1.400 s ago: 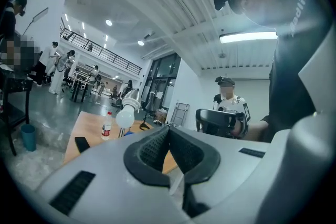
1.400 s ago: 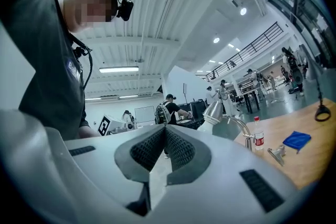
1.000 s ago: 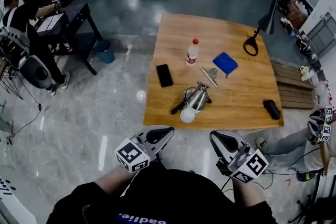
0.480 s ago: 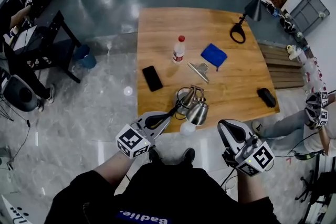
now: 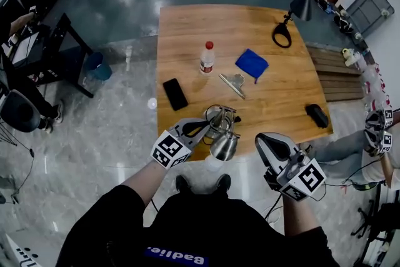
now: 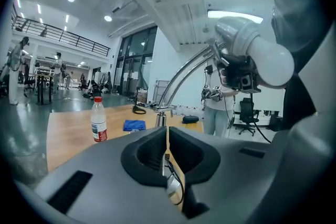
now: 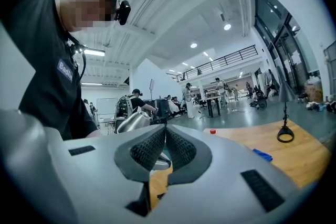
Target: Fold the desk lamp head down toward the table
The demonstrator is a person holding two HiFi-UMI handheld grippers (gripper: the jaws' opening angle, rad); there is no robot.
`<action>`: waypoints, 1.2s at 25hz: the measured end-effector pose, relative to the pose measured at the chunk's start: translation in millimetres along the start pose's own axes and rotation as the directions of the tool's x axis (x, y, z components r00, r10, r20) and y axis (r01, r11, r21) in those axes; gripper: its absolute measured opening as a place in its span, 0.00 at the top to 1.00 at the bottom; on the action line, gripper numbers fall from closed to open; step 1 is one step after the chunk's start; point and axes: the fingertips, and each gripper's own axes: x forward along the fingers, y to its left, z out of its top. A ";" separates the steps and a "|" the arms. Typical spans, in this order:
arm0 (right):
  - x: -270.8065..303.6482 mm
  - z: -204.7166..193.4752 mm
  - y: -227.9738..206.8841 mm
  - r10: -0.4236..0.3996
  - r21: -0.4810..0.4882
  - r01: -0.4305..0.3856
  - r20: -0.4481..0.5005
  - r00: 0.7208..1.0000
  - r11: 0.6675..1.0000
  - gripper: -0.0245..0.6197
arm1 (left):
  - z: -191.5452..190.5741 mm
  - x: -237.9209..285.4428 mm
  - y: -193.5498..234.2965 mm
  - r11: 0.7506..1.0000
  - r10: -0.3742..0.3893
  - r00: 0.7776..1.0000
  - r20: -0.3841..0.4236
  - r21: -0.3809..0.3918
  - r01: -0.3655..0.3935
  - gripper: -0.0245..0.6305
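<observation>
The lamp head (image 5: 224, 146) lies just at three o'clock of my left tool (image 5: 201, 126), pressed together, empty; my right tool (image 5: 265, 142), likewise closed, is farther.

The right gripper (image 7: 165, 136) has its two jaws pressed together, and nothing is held between them. Just past its left jaw sits the shiny lamp head (image 7: 134, 122) — close by, but I cannot tell if they touch. Off to the claw's right lies the wooden table (image 7: 299, 160) — on it a blue cloth (image 7: 261, 155) near the claw, a red bottle cap (image 7: 212, 131) farther back and a black ring (image 7: 285, 137) farther out.
</observation>
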 end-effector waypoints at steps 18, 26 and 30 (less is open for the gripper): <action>46.6 -60.4 -26.5 0.051 -0.408 -0.220 -0.387 0.921 0.886 0.81 | -24.3 73.0 19.6 0.984 -0.138 0.983 -0.124 0.097 0.150 0.74; 73.0 -61.1 -13.3 0.110 -0.566 -0.392 -0.466 0.878 0.725 0.81 | -20.9 88.3 11.9 0.962 -0.198 0.968 -0.154 0.159 0.222 0.74; 73.9 -63.5 -9.2 0.130 -0.599 -0.452 -0.501 0.855 0.661 0.84 | -22.5 90.5 10.7 0.960 -0.220 0.963 -0.153 0.142 0.242 0.77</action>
